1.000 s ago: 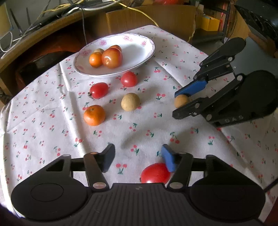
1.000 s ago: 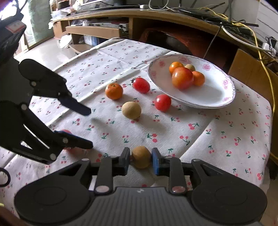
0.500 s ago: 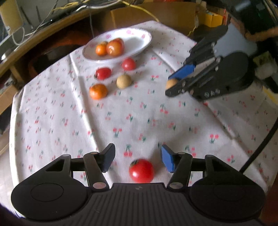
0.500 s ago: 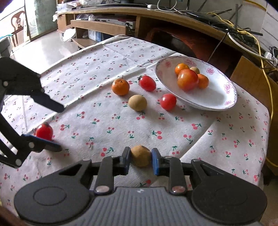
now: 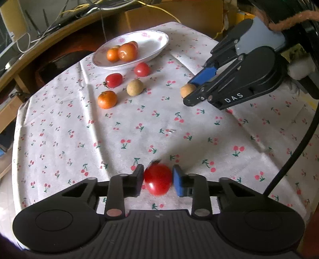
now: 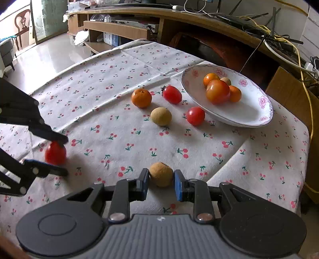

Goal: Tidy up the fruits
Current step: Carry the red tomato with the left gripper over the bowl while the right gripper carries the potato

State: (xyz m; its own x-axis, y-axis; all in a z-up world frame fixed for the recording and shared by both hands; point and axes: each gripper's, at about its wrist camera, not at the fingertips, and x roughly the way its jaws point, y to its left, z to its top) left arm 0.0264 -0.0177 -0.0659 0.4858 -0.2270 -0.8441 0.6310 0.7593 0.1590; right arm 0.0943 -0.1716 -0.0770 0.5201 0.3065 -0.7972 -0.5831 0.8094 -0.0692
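Note:
My left gripper (image 5: pixel 158 179) is shut on a red tomato (image 5: pixel 158 181) near the table's near edge; it also shows in the right wrist view (image 6: pixel 55 153). My right gripper (image 6: pixel 161 179) is shut on a tan round fruit (image 6: pixel 161 174), seen from the left wrist view (image 5: pixel 187 90) held above the cloth. A white floral plate (image 5: pixel 157 47) at the far side holds a large tomato (image 5: pixel 127 51), oranges and a small tan fruit. In front of the plate lie two red tomatoes (image 5: pixel 142 69), a tan fruit (image 5: pixel 135 87) and an orange (image 5: pixel 107 99).
The table has a white cherry-print cloth (image 5: pixel 139 127). A wooden desk with cables (image 6: pixel 259 35) curves behind the table. A cardboard box (image 5: pixel 179 16) stands beyond the plate. The cloth drops off at the right edge (image 6: pixel 305 151).
My left gripper has closed from open onto the red tomato. My right gripper keeps its hold on the tan fruit and has lifted it a little off the cloth.

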